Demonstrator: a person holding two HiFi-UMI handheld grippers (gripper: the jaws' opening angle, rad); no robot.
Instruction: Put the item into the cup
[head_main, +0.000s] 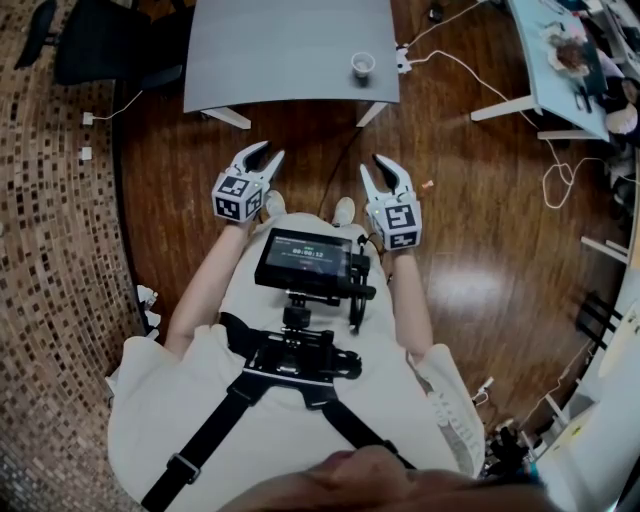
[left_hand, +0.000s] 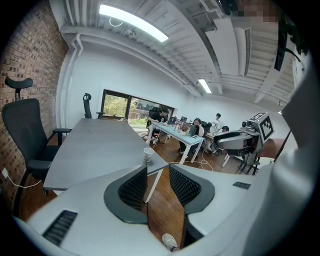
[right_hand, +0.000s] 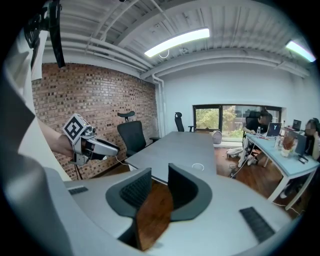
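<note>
A white paper cup stands near the front right corner of the grey table; it also shows in the left gripper view as the cup and in the right gripper view as the cup. My left gripper and right gripper hang side by side over the wooden floor, short of the table's front edge. Both are open with nothing between the jaws, as the left gripper and right gripper show in their own views. A small orange bit lies on the floor to the right of my right gripper.
A black office chair stands at the table's left. White cables and a power strip trail over the floor to a second desk at the right, where people sit. A monitor rig hangs on the person's chest.
</note>
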